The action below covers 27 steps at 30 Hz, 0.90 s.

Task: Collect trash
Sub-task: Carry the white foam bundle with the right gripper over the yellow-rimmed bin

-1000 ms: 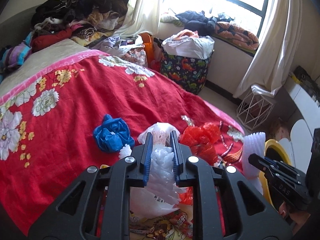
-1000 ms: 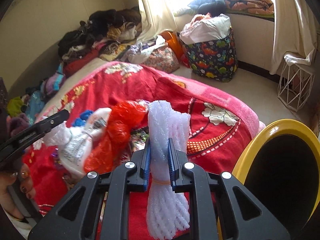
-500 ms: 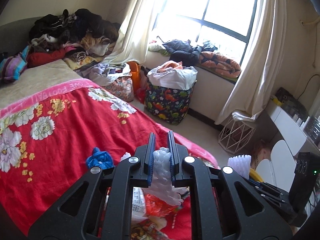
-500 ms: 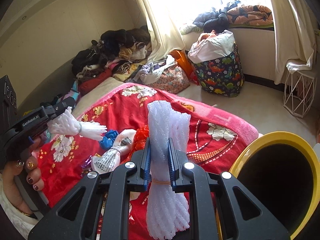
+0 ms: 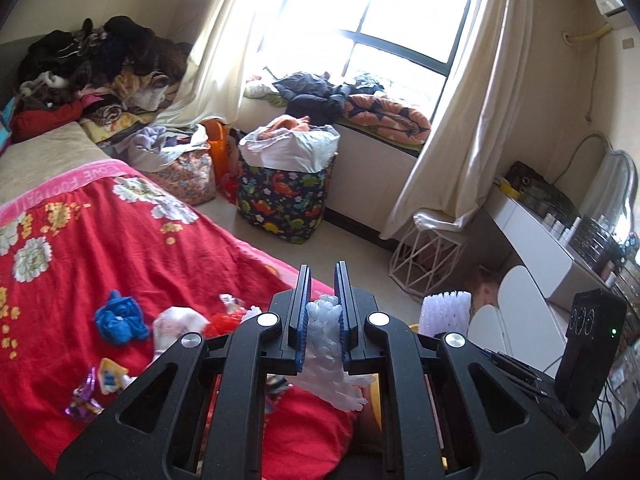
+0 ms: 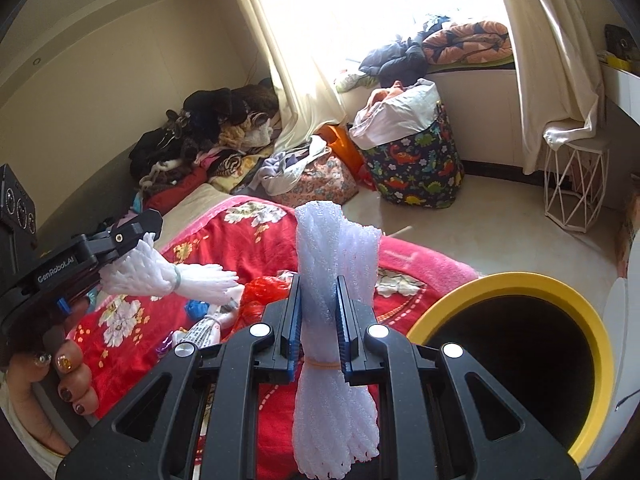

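Note:
My left gripper (image 5: 322, 292) is shut on a white foam-net bundle (image 5: 326, 364), held above the foot of the red bed; the right wrist view shows this gripper (image 6: 120, 240) and its bundle (image 6: 168, 274) at the left. My right gripper (image 6: 318, 304) is shut on a taller white foam-net roll (image 6: 338, 320) tied with a rubber band, just left of the yellow-rimmed trash bin (image 6: 600, 344). The roll's top (image 5: 445, 314) shows in the left wrist view. On the red blanket (image 5: 120, 248) lie a blue wad (image 5: 120, 318), a white bag (image 5: 176, 326), red plastic (image 6: 264, 290) and small wrappers (image 5: 94, 388).
A dinosaur-print hamper (image 5: 286, 200) stands on the floor by the window. A white wire stool (image 5: 426, 260) is under the curtain. A white desk (image 5: 540, 240) runs along the right wall. Clothes are piled at the bed's head (image 5: 100, 64).
Both grippers have risen and tilted up from the bed with their foam bundles. The left gripper has lifted its bundle clear of the trash pile and moved toward the bin side.

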Available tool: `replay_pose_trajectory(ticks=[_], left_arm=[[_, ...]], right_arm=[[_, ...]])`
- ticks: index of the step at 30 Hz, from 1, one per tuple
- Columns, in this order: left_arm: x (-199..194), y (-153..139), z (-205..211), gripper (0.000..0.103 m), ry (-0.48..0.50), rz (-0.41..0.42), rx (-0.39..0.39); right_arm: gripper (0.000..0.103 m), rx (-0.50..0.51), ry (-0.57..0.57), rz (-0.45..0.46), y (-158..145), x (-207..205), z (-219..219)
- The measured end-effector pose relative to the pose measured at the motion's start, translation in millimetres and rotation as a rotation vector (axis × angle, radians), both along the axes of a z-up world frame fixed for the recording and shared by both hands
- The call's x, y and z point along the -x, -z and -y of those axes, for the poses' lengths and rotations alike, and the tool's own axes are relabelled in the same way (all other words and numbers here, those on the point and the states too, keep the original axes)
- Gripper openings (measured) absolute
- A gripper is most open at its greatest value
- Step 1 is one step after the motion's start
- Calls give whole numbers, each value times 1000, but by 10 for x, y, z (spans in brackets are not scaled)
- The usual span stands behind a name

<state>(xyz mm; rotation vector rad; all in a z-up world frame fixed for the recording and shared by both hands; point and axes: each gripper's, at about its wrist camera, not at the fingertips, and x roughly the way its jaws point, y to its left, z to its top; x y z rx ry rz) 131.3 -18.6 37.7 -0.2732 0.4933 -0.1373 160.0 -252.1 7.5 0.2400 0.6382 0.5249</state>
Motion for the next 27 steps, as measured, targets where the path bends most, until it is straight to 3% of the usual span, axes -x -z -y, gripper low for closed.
replay_pose_trajectory(ticks=[27], left_arm=[[-32, 139, 877, 8, 226, -18, 5]], right_arm=[[15, -28, 213, -34, 139, 5, 852]])
